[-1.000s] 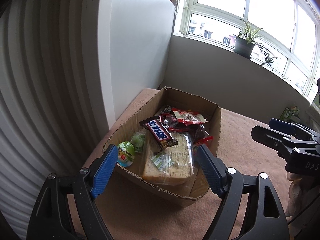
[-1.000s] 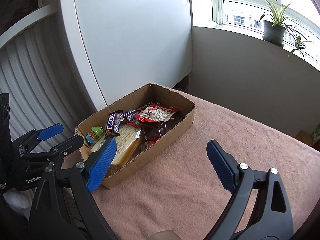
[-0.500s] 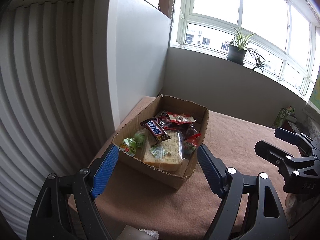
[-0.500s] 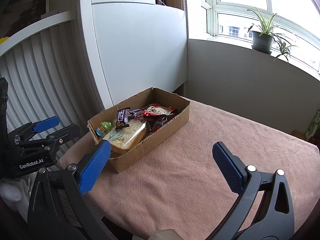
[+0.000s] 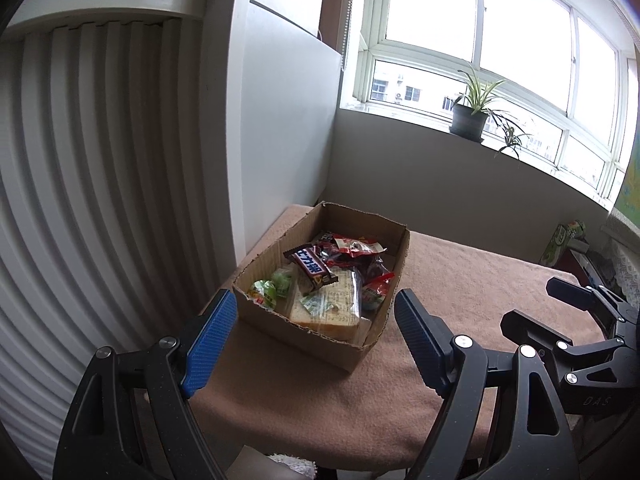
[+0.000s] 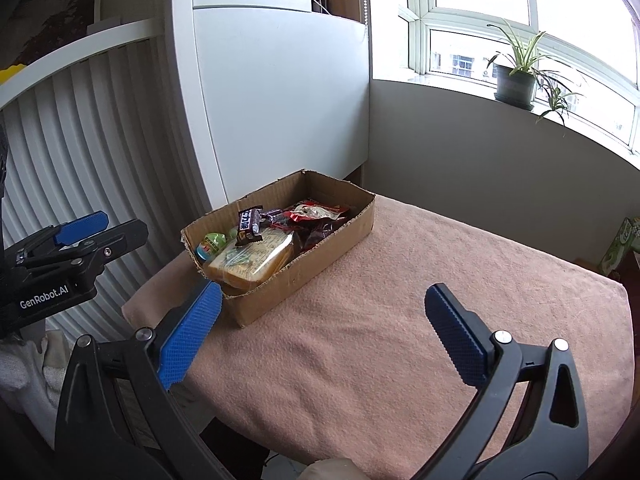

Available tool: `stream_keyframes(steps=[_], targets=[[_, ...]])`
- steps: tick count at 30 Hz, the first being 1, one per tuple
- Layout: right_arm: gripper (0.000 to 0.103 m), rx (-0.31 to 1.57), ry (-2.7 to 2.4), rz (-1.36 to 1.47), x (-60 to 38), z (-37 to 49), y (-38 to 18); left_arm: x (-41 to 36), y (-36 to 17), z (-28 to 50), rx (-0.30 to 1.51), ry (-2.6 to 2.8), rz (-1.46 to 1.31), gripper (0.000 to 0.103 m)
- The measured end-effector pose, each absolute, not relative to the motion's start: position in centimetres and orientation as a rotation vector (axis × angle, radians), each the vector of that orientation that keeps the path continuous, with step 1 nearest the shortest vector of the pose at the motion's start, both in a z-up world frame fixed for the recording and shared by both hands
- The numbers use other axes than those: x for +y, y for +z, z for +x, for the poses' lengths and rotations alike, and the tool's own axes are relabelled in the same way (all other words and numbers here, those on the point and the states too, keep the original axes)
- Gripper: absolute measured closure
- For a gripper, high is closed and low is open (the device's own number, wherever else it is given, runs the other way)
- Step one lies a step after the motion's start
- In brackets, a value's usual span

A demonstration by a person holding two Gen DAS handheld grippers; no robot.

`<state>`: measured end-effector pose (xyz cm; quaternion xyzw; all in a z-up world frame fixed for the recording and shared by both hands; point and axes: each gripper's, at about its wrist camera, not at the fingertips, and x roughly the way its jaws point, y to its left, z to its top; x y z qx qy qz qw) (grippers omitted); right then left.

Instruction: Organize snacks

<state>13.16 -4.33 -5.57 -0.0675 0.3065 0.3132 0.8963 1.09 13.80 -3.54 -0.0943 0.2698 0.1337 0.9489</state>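
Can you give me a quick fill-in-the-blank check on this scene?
1. The snacks sit in a ____ box.
2. The chocolate bar lies on top of the wrapped ____.
3. Both the left hand-held gripper and the right hand-held gripper are ____.
4. A potted ____ stands on the windowsill.

Missing words: cardboard; bread; open; plant

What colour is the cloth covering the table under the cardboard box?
Pinkish tan cloth, seen best in the right wrist view.

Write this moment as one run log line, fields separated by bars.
left gripper open, empty | right gripper open, empty | snacks in cardboard box
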Motion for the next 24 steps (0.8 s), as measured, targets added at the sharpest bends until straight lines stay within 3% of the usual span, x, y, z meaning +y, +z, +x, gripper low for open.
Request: stream_keyframes(steps=[24], targets=[[0.0, 0.642, 0.637, -0.111, -5.4, 13.3, -5.4, 12.6, -3.4, 1.4, 0.558, 0.263, -0.181, 0.022]])
